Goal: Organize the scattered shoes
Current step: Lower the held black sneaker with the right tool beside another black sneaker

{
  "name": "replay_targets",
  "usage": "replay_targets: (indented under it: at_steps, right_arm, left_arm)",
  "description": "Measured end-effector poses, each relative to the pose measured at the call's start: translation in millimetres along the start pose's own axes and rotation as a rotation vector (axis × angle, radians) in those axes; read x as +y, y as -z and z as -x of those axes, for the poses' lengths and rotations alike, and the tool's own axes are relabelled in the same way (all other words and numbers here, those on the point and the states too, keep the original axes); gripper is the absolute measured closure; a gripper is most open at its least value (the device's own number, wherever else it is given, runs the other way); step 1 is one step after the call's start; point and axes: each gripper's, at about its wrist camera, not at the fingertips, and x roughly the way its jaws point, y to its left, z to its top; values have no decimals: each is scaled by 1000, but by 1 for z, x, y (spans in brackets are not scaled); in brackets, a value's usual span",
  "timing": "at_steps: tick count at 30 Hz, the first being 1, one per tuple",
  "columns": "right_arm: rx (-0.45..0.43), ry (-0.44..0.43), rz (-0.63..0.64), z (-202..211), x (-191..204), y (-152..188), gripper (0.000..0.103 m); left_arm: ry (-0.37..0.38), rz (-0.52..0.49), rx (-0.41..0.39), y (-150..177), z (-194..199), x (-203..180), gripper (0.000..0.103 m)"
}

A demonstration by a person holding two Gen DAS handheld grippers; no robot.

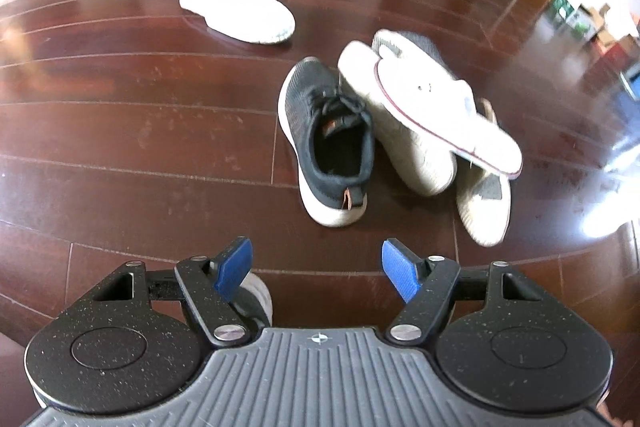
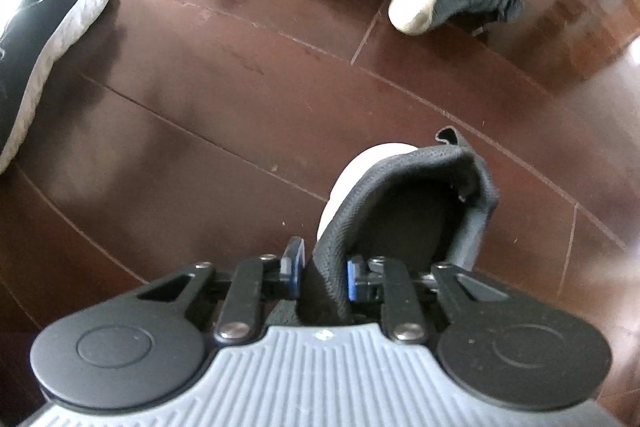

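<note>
The right gripper (image 2: 320,273) is pinched on the collar of a dark knit shoe (image 2: 416,203) at lower centre, so a pickup is in hand; the next move is likely lifting it to a tidy spot. The left gripper (image 1: 316,273) hangs wide and empty below the shoe pile (image 1: 400,131) at centre right

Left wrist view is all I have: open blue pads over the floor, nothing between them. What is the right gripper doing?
Observer: The right gripper is shut on the collar of a dark grey knit shoe with a white sole.
Operator: Any other shoe near it?
Observer: Yes, a black slip-on shoe with a white ribbed sole lies on the dark wooden floor at the left edge of the right wrist view.
Operator: Do the two touch?
Observer: No, bare floor lies between them.
</note>
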Motion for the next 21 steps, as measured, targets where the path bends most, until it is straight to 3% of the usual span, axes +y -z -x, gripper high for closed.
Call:
replay_targets:
  at_steps: [4,10,21]
  right_arm:
    - [-35,-6,-30,8,7,-14,82]
    - [-102,-93,-103,21,32,-55,82]
    - [-130,-160,-41,12,111,-121,84]
  left_arm:
    - [-9,10,-6,-5,2,4,25]
    - [-54,-19,-34,-8,3,8,24]
    - [-48,78,-39,-17,4,36,22]
